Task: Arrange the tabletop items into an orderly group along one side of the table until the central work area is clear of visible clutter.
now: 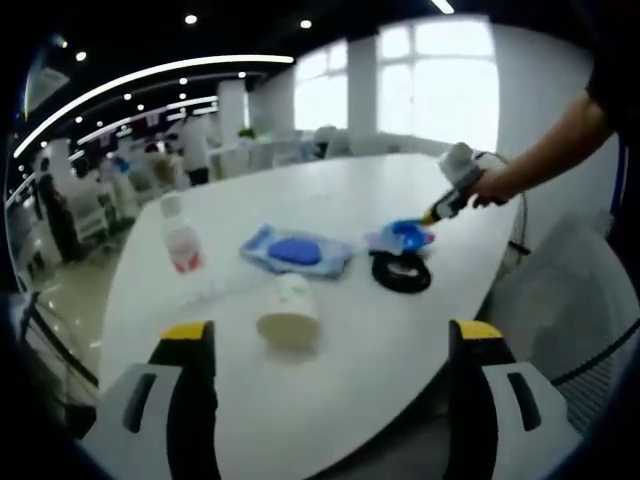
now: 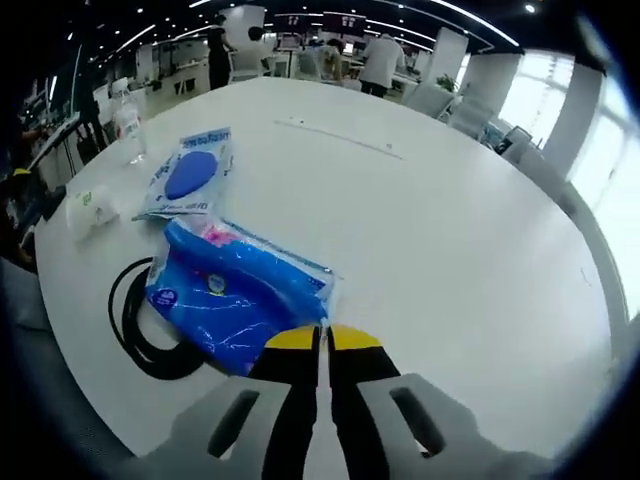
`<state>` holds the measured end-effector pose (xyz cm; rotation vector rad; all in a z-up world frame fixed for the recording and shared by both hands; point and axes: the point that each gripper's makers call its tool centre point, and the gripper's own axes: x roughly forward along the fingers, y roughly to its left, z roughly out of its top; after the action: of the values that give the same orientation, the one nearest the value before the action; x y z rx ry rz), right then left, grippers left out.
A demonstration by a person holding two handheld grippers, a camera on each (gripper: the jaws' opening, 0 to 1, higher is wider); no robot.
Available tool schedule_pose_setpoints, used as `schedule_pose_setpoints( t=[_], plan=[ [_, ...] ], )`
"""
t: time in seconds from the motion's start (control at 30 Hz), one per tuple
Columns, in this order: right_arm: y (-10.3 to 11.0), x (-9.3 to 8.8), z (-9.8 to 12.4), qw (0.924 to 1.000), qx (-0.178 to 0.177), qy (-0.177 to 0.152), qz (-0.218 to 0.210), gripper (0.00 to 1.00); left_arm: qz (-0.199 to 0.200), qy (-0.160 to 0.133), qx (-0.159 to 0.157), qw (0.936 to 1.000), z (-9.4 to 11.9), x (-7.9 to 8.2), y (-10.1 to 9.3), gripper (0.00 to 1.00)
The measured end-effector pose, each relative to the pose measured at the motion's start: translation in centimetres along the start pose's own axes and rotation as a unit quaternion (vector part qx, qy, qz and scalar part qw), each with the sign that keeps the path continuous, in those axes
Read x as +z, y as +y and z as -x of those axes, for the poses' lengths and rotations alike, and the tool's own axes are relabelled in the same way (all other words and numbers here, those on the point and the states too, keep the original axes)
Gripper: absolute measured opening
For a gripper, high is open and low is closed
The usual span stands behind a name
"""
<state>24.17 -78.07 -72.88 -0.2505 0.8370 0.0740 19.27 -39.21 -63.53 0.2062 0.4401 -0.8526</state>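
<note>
Pinching the blue pack [image 2: 240, 300] with our right tongs [image 2: 322, 345], beside the cable [image 2: 135, 330] near the table [image 2: 450, 230] edge, we risk slipping; left tongs [image 1: 325, 340] gape above the cup [image 1: 288, 312].

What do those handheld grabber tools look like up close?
Each has two chunky grey jaws with black inner faces, yellow caps at the tips and dark slots. That goes for the left gripper and the right gripper. The person's dark short sleeve shows.
</note>
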Motion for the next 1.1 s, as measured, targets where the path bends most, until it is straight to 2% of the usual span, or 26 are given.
schedule_pose_setpoints(
  t=[0.3,0.5,0.67,0.8,0.9,1.1],
  plan=[
    [-0.2,0.7,0.4,0.9998,0.0,-0.01,0.02,0.16,0.002,-0.003,0.005,1.0,0.1,0.1,0.2,0.93],
    [-0.4,2.3,0.8,0.9994,-0.003,-0.032,0.016,0.22,0.002,-0.004,0.007,1.0,0.1,0.1,0.3,0.93],
    [0.3,3.8,1.0,0.9985,0.007,-0.055,0.004,0.29,0.001,-0.004,0.008,1.0,0.1,0.1,0.3,0.93],
    [1.3,5.2,1.2,0.9972,0.017,-0.072,-0.004,0.32,0.0,-0.004,0.008,1.0,0.1,0.2,0.3,0.93],
    [3.0,6.7,1.4,0.9951,0.035,-0.091,-0.012,0.34,-0.001,-0.005,0.009,0.9999,0.1,0.1,0.4,0.93],
    [5.9,8.3,1.3,0.9921,0.065,-0.107,-0.01,0.36,0.001,-0.007,0.011,0.9999,0.1,0.2,0.5,0.93]
  ],
)
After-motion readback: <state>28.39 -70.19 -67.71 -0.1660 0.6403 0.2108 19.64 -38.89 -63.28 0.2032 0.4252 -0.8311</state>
